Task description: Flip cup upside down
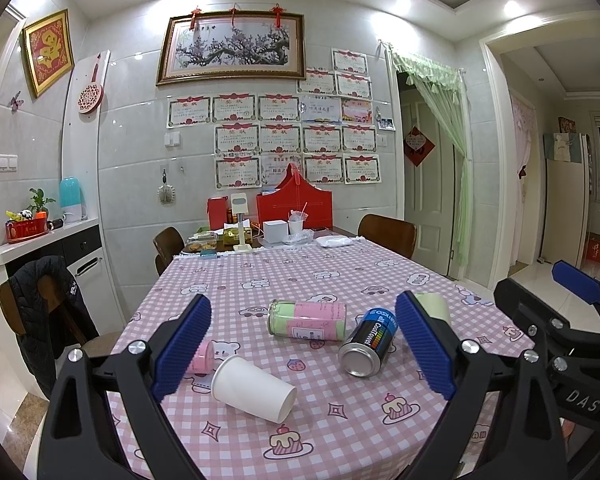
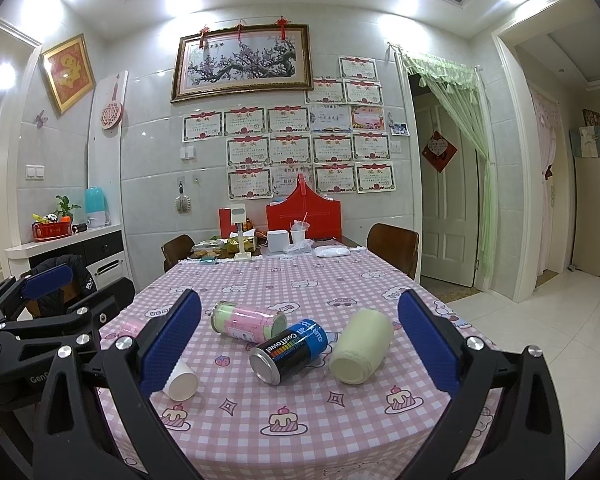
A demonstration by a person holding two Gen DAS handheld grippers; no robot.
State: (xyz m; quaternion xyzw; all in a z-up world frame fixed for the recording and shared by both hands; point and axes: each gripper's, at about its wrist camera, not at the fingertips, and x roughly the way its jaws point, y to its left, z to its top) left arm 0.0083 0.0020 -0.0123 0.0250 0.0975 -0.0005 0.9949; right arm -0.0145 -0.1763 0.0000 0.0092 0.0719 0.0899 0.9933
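Your left hand-held gripper (image 1: 304,344): spread, holding nothing | your right hand-held gripper (image 2: 300,340): spread, holding nothing | white paper cup (image 1: 254,388): on its side on worktop (image 1: 340,432)

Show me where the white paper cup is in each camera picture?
Left wrist view: the white paper cup lies on its side, low and centre-left, between the open fingers.
Right wrist view: the cup is lower left, partly behind the left finger.
Shared landmark: the black and blue can, right of it.
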